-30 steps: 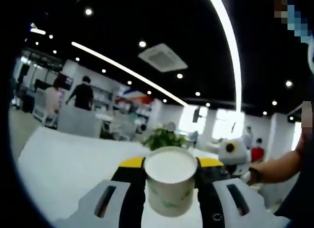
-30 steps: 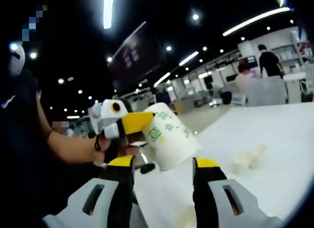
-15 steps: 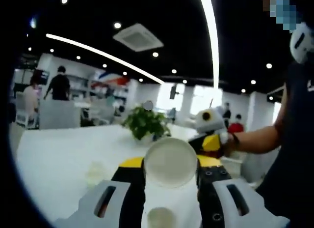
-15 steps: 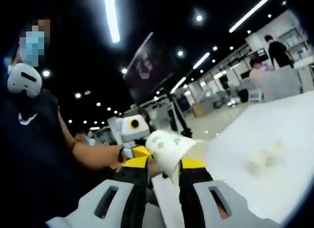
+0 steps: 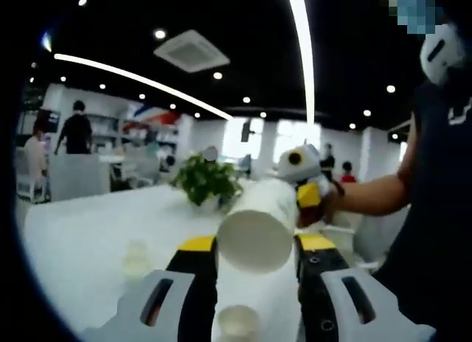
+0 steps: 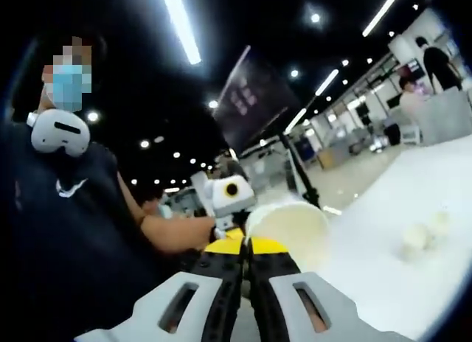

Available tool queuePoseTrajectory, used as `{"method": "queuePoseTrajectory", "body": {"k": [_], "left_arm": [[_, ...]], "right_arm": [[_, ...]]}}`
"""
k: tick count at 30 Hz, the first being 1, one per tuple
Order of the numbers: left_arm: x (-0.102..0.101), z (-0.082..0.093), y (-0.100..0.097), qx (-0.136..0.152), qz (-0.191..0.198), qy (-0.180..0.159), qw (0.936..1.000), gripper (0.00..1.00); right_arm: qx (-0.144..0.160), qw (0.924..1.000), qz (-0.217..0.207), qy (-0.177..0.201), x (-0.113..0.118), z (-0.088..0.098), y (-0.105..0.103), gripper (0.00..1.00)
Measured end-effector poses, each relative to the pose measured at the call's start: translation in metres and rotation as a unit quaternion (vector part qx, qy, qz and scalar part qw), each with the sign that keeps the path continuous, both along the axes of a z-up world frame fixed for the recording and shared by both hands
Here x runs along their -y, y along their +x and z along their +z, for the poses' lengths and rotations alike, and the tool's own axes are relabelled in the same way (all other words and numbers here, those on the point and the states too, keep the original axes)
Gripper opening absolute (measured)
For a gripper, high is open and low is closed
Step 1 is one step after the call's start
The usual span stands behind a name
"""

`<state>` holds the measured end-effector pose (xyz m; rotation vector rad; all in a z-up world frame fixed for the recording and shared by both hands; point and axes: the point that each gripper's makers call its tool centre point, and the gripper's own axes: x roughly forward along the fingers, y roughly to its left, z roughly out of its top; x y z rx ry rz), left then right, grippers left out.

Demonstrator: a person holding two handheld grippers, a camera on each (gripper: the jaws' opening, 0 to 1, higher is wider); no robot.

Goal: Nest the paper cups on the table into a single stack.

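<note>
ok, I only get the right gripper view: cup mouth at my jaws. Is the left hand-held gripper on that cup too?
Observer: Yes. In the left gripper view the held cup sits base toward the camera, between the jaws of the left hand-held gripper.
Operator: Loose cups near it?
Observer: Two. The near cup stands just below those jaws; the far cup is further out on the table.
Operator: Anything else out there?
Observer: A plant stands beyond the cups.
</note>
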<state>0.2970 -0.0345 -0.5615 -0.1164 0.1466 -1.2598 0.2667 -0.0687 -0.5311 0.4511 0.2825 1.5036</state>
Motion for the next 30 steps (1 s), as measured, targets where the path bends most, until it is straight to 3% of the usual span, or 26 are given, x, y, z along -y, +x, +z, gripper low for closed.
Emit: {"method": "queuePoseTrajectory", "body": {"k": [4, 9, 15, 19, 22, 28, 30], "left_arm": [[-0.002, 0.008, 0.004, 0.001, 0.012, -0.011, 0.9999, 0.42], [-0.008, 0.008, 0.015, 0.0, 0.044, 0.0, 0.999, 0.58], [-0.03, -0.01, 0.042, 0.008, 0.132, 0.05, 0.99, 0.77], [-0.053, -0.028, 0.058, 0.0, 0.197, 0.081, 0.9771, 0.99], [-0.066, -0.043, 0.062, -0.002, 0.219, 0.112, 0.9694, 0.98], [-0.093, -0.065, 0.059, -0.021, 0.246, 0.132, 0.9599, 0.98], [-0.102, -0.072, 0.057, -0.023, 0.254, 0.141, 0.9566, 0.98]], "right_arm": [[0.001, 1.0, 0.001, 0.002, 0.001, 0.006, 0.001, 0.0], [0.017, 0.9996, -0.006, -0.02, -0.001, 0.011, 0.002, 0.0], [0.072, 0.9881, -0.02, -0.135, -0.001, 0.0, 0.013, 0.0], [0.109, 0.9733, -0.017, -0.201, 0.0, -0.001, 0.017, 0.0], [0.116, 0.9654, -0.012, -0.233, 0.001, -0.001, 0.02, 0.0], [0.163, 0.9292, 0.005, -0.332, 0.003, -0.008, 0.026, 0.0], [0.186, 0.9092, 0.015, -0.372, 0.005, -0.012, 0.028, 0.0]]}}
